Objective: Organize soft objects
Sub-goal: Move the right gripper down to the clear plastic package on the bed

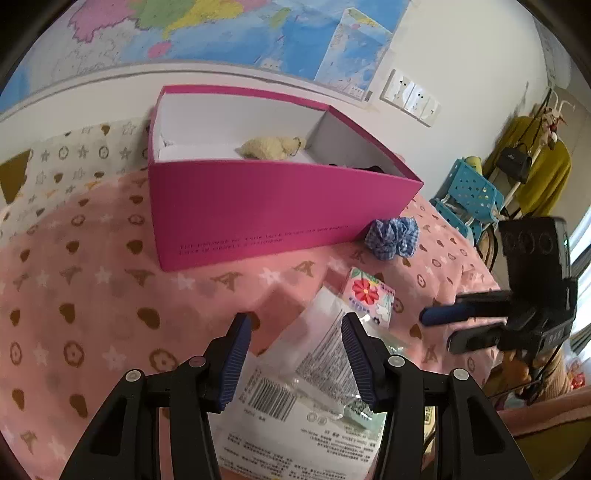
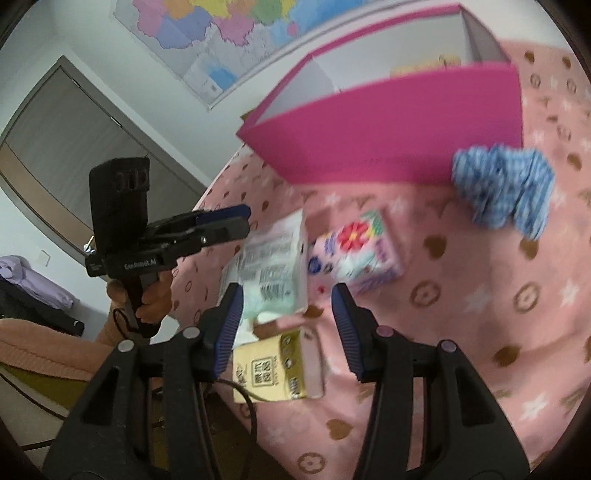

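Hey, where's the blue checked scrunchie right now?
The blue checked scrunchie lies on the pink blanket against the near right corner of the pink box, just beyond the flowered tissue pack; the right wrist view shows it upper right.

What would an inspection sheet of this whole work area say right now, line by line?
Surface: pink blanket with hearts and stars.
Job's things: pink box, open, a plush toy inside; blue scrunchie beside the box; flower tissue pack, clear packet and yellow tissue pack lying on the blanket.
Clutter: nothing seen.
Grippers: left gripper open above the clear packet; right gripper open above the yellow tissue pack; neither holds anything.
Cables: a thin black cable below the right gripper.
Surroundings: wall map, sockets, blue stool, coat rack, door.
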Tool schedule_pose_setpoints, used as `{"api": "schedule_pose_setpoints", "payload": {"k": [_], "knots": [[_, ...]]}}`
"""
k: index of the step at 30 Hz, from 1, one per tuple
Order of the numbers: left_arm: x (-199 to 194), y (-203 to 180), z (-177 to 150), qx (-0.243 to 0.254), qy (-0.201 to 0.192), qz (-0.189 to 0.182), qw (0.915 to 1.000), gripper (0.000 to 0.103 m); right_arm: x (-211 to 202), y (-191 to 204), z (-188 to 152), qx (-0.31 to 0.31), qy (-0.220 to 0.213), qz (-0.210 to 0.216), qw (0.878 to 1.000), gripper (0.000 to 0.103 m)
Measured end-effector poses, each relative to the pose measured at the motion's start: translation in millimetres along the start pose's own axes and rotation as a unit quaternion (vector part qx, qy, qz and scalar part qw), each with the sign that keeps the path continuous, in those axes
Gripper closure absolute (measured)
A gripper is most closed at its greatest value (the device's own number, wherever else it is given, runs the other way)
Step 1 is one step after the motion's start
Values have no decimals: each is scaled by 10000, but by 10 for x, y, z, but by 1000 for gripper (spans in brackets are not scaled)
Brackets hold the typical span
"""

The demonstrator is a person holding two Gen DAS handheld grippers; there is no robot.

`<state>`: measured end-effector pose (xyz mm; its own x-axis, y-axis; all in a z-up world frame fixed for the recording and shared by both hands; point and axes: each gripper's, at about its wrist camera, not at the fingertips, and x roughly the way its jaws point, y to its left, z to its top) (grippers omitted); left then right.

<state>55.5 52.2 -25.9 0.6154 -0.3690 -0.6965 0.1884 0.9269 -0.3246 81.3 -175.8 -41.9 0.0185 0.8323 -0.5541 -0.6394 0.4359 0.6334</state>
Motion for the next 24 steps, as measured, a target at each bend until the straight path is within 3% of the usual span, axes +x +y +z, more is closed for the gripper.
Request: {"api": "schedule_pose_setpoints", "payload": {"k": [6, 11, 13, 15, 17, 24], "knots": [[50, 1, -119, -96, 152, -170, 9997, 48, 241, 17, -72, 156, 229, 131, 9995, 51], [86, -28, -162, -148, 209, -351, 9991, 48, 274, 17, -63, 250, 106, 179, 9995, 51], [78, -46, -168, -158, 191, -444, 9987, 48, 256, 30, -50, 209, 27, 104, 9997, 56], [80, -64, -178, -161, 187, -460, 9986, 48, 249, 14, -51, 179, 15, -73, 9998, 68], [93, -84, -188, -136, 194, -442, 9987, 48, 259, -25, -61, 244, 27, -65, 9997, 71], [113, -131, -190, -70, 169, -318, 9993, 50, 233, -61, -147, 410, 102, 52, 9991, 66]]}}
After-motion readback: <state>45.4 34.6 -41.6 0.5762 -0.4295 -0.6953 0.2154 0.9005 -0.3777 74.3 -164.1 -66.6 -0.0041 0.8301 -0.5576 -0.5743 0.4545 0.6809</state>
